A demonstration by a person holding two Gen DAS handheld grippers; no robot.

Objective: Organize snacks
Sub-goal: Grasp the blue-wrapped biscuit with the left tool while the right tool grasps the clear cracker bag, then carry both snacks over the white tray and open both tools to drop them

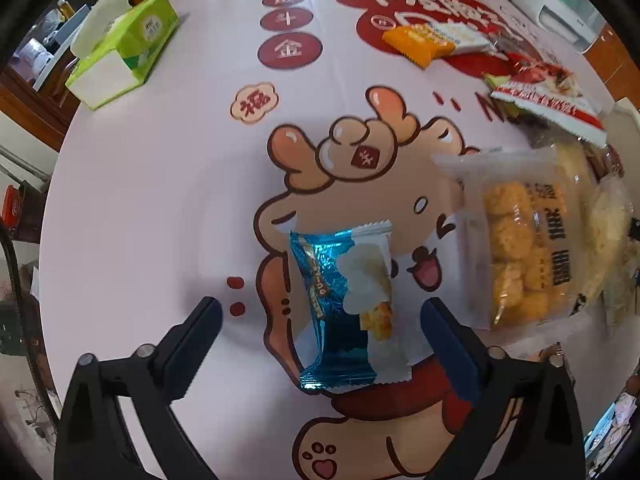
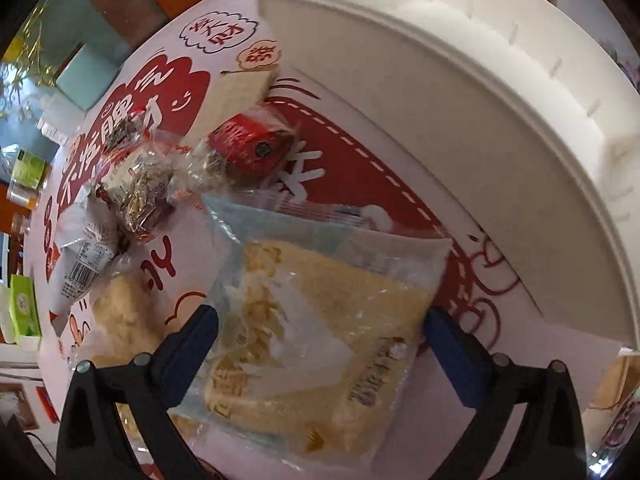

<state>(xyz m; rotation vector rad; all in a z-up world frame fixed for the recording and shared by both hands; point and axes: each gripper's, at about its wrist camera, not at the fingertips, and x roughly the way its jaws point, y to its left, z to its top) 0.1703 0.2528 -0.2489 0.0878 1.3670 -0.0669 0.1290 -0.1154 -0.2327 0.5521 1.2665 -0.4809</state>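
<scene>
The left gripper (image 1: pixel 320 312) is pointing steeply down at the table, its jaws standing wide apart with a small blue and white snack packet (image 1: pixel 346 306) lying flat on the tablecloth (image 1: pixel 140 200) between them, neither finger touching it. Just to the right of it a clear bag of yellow puffs (image 1: pixel 516 240) is lying, and farther back a red and white packet (image 1: pixel 552 100) and an orange packet (image 1: pixel 418 44) are resting on the printed cloth, with a green tissue box (image 1: pixel 124 48) sitting well apart at the far left. The right gripper (image 2: pixel 320 320) is also hanging jaws apart, straddling a clear bag of pale yellow biscuits (image 2: pixel 320 340); whether the fingers are touching the bag cannot be told. Beyond that bag a red wrapped snack (image 2: pixel 250 146) and a heap of crinkled wrappers (image 2: pixel 140 184) are lying, and a large white tray (image 2: pixel 500 120) is sitting at the far right.
</scene>
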